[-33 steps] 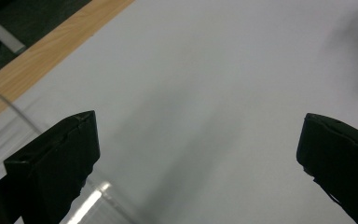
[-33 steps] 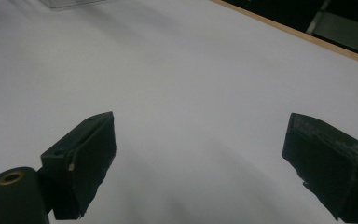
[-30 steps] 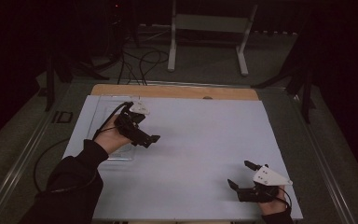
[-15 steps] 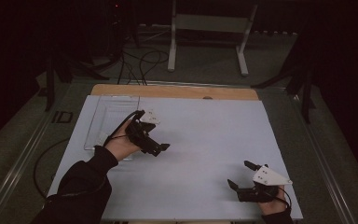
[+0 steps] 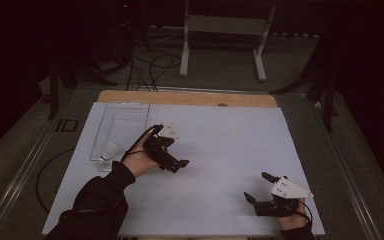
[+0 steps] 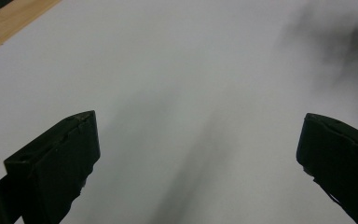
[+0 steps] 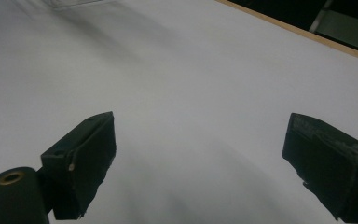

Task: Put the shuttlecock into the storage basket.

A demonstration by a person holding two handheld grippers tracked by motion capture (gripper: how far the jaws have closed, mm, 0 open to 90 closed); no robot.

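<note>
My left gripper hovers over the middle-left of the white table sheet, held in a hand with a dark sleeve. Its black jaws stand wide apart in the left gripper view, with bare white sheet between them. My right gripper rests near the front right of the sheet, a grey three-cornered plate on top. It is open too, its jaws far apart in the right gripper view, with nothing between them.
A clear plastic tray lies on the sheet's left side, with a small pale object near its front end. A wooden strip runs along the far table edge. Beyond it are a metal stand and floor cables.
My left gripper has moved right and toward the front, away from the tray and out over the middle of the sheet. The right gripper has stayed in place.
</note>
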